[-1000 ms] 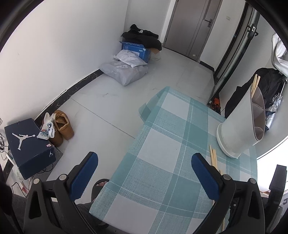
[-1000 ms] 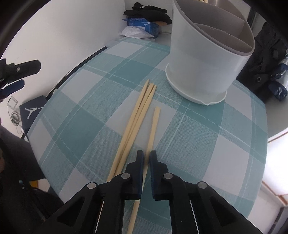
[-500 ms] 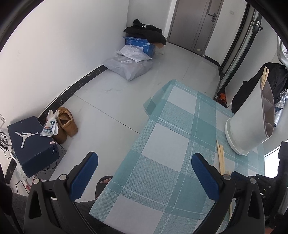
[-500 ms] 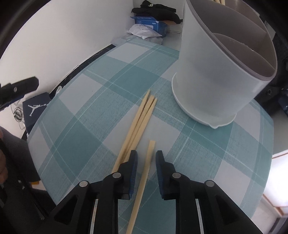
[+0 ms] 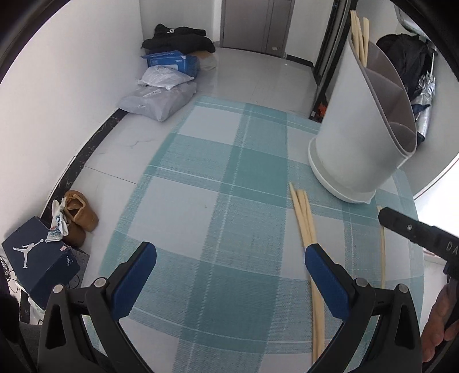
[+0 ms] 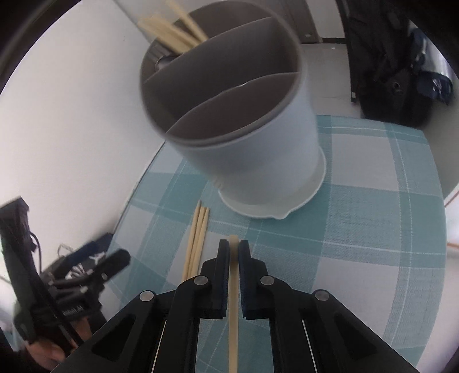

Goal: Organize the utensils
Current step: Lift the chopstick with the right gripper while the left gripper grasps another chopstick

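A white utensil holder (image 6: 258, 137) with grey dividers stands on the teal checked tablecloth (image 6: 358, 252); several chopsticks (image 6: 175, 27) stick out of its far compartment. My right gripper (image 6: 233, 252) is shut on a single chopstick (image 6: 233, 310) and holds it in front of the holder. Three loose chopsticks (image 6: 196, 238) lie on the cloth to its left. In the left wrist view my left gripper (image 5: 229, 266) is open and empty above the cloth, with the loose chopsticks (image 5: 304, 218) by its right finger and the holder (image 5: 352, 134) at the far right.
The table's left edge drops to a tiled floor with a shoe box (image 5: 37, 258), brown shoes (image 5: 77, 215), grey bags (image 5: 160, 97) and a blue box (image 5: 172, 61). A black bag (image 6: 393, 74) lies beyond the table on the right.
My right gripper has closed on the single chopstick and raised it toward the holder. My left gripper has swung right, over the table, and stays open.
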Tool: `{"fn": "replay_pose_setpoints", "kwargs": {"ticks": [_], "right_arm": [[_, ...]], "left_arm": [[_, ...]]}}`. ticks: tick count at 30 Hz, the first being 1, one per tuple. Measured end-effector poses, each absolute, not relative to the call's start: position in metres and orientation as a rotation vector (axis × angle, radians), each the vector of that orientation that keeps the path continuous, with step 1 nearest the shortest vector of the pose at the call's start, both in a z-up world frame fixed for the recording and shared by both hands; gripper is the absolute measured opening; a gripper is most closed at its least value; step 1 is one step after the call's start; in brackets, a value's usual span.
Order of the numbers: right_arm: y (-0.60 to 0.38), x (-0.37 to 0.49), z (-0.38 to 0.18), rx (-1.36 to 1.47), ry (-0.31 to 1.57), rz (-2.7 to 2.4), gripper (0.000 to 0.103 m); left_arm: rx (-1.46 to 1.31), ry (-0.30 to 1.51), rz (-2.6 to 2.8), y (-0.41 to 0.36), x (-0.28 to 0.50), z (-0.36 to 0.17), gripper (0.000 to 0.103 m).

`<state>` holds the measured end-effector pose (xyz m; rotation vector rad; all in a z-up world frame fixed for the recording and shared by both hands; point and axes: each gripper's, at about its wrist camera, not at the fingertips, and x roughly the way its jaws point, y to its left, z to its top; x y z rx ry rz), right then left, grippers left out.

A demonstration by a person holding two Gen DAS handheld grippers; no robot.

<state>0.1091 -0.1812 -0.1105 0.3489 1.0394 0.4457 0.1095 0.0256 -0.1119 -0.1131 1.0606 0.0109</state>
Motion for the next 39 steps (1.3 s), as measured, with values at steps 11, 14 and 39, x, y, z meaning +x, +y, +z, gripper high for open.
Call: {"fn": "replay_pose_setpoints", "kwargs": {"ticks": [11,14,39], "right_arm": [[-0.234,0.117,-0.118,0.664,1.023,0.467,0.006],[-0.229,0.116,-0.115,0.677,1.003,0.481,0.006],[-0.222,0.104,-0.085,0.596,0.932,0.498,0.006]], "left_arm": [[-0.049,1.16,-0.006,0.008,0.117,-0.13,0.102],[-0.016,1.167,0.014,0.005,0.118,-0.133,0.102],[-0.063,1.218,-0.013,-0.001,0.132,-0.136,0.101]]}}
